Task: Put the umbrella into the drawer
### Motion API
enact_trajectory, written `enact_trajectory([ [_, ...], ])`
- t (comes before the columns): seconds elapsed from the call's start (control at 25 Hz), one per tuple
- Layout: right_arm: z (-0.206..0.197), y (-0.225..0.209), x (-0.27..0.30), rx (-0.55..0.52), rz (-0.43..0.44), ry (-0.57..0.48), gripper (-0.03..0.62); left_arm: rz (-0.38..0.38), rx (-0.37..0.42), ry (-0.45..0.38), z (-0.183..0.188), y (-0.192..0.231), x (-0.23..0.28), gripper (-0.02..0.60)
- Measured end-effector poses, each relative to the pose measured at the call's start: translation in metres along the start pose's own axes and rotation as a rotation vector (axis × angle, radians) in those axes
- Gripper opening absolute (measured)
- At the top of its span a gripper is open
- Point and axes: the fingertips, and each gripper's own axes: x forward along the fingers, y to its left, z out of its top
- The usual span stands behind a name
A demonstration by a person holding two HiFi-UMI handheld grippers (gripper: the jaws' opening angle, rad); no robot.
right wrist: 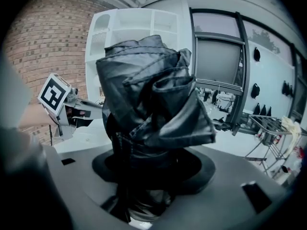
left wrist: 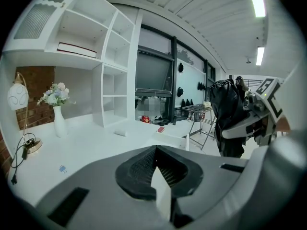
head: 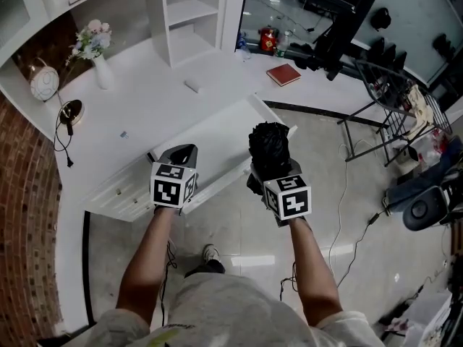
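Nearest, the person's two bare forearms reach out over a tiled floor (head: 239, 230), each hand holding a gripper. The right gripper (head: 272, 166) has its jaws clamped on a folded black umbrella (head: 269, 144), which stands upright at the right end of the open white drawer (head: 231, 147). The left gripper (head: 181, 152), just left of it, has its jaws drawn together with nothing clearly between them, at the drawer's near edge.

Beyond the drawer, the white counter (head: 145, 100) carries:
- a small white object (head: 191, 87)
- a vase of flowers (head: 100, 63) at far left
- a round lamp (head: 43, 84) by the brick wall (head: 25, 194)
- a red book (head: 283, 74) at far right

White shelves (head: 184, 20) rise behind. A metal drying rack (head: 387, 96) stands on the floor to the right.
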Motion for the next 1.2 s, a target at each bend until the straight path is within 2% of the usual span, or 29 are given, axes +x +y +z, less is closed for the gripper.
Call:
enact_trajectory([
  [0.32,0.005,0.002,0.026,-0.074,0.018,0.075,0.256,0.01,-0.033,0.022,-0.013,0.03,0.011,-0.005],
  [0.6,0.011,-0.004,0.043,-0.25,0.048,0.18,0.255,0.008,-0.043,0.027,-0.015,0.047,0.022,-0.005],
  [0.8,0.015,-0.01,0.054,-0.295,0.062,0.217,0.256,0.01,-0.059,0.027,-0.018,0.055,0.025,-0.005],
  [1.2,0.022,-0.007,0.078,-0.512,0.103,0.294,0.256,0.031,-0.081,0.017,-0.026,0.071,0.025,-0.004],
])
